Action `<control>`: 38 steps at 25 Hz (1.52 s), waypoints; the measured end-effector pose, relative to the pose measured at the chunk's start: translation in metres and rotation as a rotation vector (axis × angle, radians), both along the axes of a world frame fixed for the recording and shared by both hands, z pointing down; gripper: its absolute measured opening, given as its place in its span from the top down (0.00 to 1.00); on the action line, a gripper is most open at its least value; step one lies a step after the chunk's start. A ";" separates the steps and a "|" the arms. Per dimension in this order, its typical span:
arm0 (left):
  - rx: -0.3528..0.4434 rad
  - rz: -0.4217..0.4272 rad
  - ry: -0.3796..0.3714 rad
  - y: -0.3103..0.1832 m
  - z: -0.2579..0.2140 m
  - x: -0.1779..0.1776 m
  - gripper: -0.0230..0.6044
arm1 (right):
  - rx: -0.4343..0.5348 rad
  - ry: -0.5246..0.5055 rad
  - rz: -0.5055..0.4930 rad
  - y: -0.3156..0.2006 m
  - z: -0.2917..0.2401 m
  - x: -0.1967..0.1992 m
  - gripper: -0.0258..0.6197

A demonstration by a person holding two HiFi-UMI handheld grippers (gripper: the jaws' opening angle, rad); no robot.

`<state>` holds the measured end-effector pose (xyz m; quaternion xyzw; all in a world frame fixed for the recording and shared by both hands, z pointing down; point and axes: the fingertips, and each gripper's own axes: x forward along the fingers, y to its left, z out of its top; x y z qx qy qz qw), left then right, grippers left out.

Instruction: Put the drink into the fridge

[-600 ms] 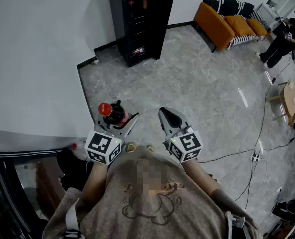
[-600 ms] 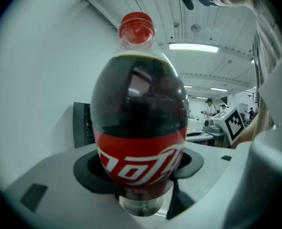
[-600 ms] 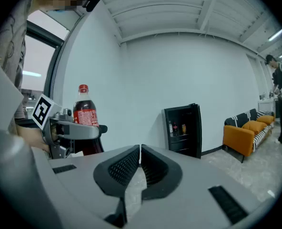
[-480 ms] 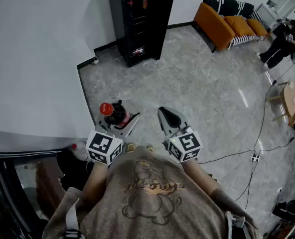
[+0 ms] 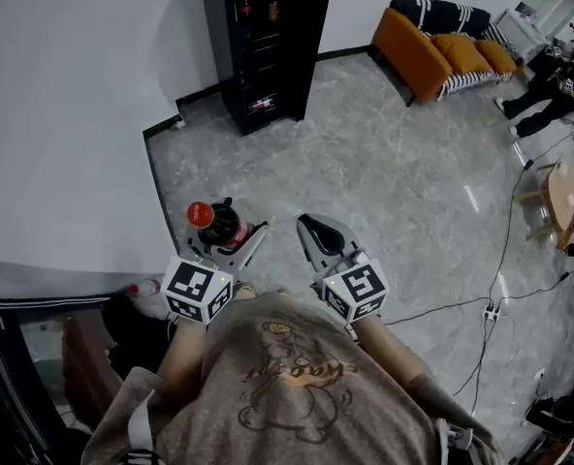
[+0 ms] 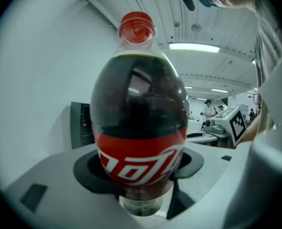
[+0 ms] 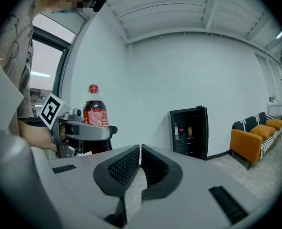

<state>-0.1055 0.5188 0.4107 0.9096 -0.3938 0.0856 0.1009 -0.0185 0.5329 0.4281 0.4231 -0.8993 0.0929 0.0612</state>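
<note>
Upright drink bottle (image 6: 138,113) in the left gripper (image 5: 231,237)

Dark, red-capped and red-labelled, it is being clamped by the jaws. The right gripper (image 7: 139,163) is being held alongside, jaws closed on nothing. Across grey floor (image 5: 394,192) the black fridge (image 5: 268,46) is being faced, orange sofa (image 5: 432,45) to its right

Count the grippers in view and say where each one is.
2. The left gripper is at the head view's lower left, shut on the cola bottle. The right gripper is just right of it, shut and empty. None seems hidden.
</note>
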 end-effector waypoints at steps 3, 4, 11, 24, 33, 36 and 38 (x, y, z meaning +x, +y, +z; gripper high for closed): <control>0.004 -0.011 0.007 -0.002 0.000 0.003 0.46 | 0.031 0.006 -0.037 0.003 -0.003 0.005 0.92; 0.005 -0.015 0.008 -0.003 0.000 0.004 0.47 | 0.030 0.003 -0.044 0.002 -0.004 0.007 0.92; -0.005 -0.021 -0.004 -0.022 0.007 0.010 0.47 | 0.005 -0.011 -0.068 -0.008 0.006 0.015 0.92; 0.002 0.046 0.012 -0.102 0.008 0.036 0.47 | -0.032 -0.021 -0.021 -0.083 0.022 0.036 0.92; -0.010 0.064 0.012 -0.175 0.004 0.032 0.46 | -0.049 -0.022 -0.016 -0.159 0.021 0.028 0.92; -0.016 0.069 0.011 -0.193 0.003 0.030 0.47 | -0.050 -0.027 -0.010 -0.177 0.019 0.026 0.92; -0.016 0.077 0.014 -0.211 0.001 0.026 0.47 | -0.053 -0.029 0.001 -0.196 0.017 0.023 0.92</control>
